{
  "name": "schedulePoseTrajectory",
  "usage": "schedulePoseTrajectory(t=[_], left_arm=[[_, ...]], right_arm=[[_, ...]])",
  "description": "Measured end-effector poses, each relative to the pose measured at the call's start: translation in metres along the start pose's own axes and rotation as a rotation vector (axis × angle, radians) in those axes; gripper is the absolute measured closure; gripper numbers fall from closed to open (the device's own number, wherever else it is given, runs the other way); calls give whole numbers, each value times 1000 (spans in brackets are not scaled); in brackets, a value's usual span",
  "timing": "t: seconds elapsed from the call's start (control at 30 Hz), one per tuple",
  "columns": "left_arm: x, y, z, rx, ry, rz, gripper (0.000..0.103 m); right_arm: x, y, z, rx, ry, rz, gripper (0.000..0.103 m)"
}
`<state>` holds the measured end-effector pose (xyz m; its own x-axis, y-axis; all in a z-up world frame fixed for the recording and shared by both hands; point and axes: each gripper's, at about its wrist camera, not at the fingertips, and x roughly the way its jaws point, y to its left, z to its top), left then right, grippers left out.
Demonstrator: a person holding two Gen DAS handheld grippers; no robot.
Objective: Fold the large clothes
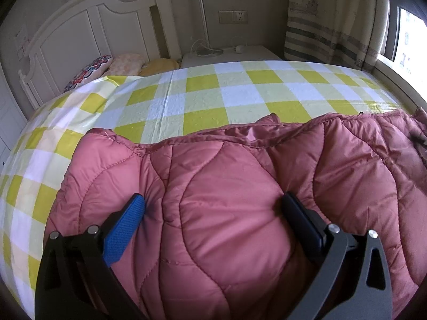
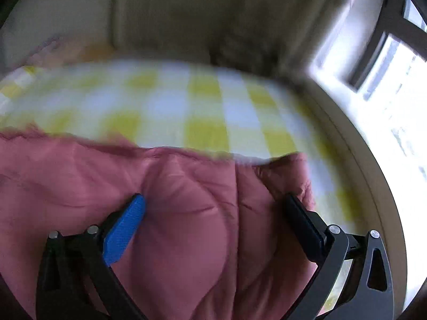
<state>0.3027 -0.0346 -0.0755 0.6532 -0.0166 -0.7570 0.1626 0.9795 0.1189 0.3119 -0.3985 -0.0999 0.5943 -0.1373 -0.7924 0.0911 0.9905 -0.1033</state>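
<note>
Left wrist view: pink quilted jacket (image 1: 226,200) covers checked bedsheet (image 1: 213,93); pillows (image 1: 106,66) beyond; both jaws apart.

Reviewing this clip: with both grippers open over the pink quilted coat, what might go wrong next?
1. The left hand-held gripper is spread wide over the puffy, slick-looking coat; closing could pinch only the top layer, which may slip out.
2. The right hand-held gripper sits near the coat's right edge, and that view is motion-blurred, so its grasp may land unevenly.
3. Dragging could wrinkle the checked sheet.
</note>
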Motion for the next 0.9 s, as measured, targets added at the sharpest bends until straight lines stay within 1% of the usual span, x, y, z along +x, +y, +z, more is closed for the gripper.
schedulePoseTrajectory(t=[0.03,0.07,0.1,0.17,0.2,0.23,0.3,0.33,0.37,0.4,0.43,0.47,0.5,0.53,0.57,0.67,0.8,0.9], left_arm=[[0,0,0,1,1,3,2],[0,-1,0,2,2,7,2],[0,-1,1,6,6,13,2],[-4,-8,5,42,26,41,2],[-7,-11,8,76,29,51,2],[-15,-14,14,121,0,62,2],[-29,-11,22,163,-83,78,2],[-28,0,27,153,-106,82,2],[-20,12,30,119,-76,70,2],[-5,27,32,65,-14,40,2],[16,47,30,-27,70,-20,2],[30,64,26,-120,119,-109,2],[35,77,24,-196,130,-180,2],[34,86,23,-254,109,-207,2],[33,87,22,-262,105,-210,2],[31,78,20,-234,101,-187,2],[30,79,18,-261,93,-216,2],[25,89,20,-273,97,-220,2]], right_arm=[[4,-13,-1,76,15,61,5],[5,-26,-2,141,22,96,5],[6,-32,-3,168,20,112,5],[7,-32,-3,162,17,122,5],[7,-32,-2,161,16,119,5],[8,-32,-1,160,16,117,5],[7,-33,-2,160,13,117,5],[7,-32,-1,161,15,119,5],[8,-31,-1,161,16,119,5],[9,-31,0,161,15,119,5],[6,-32,-3,162,13,122,5],[7,-32,-3,162,12,121,5],[8,-31,-2,160,11,119,5],[7,-31,-3,160,10,117,5],[1,-32,-7,161,8,117,5],[-5,-34,-11,166,5,127,5],[-3,-39,-11,192,14,167,5],[-7,-42,-8,205,27,190,5]])
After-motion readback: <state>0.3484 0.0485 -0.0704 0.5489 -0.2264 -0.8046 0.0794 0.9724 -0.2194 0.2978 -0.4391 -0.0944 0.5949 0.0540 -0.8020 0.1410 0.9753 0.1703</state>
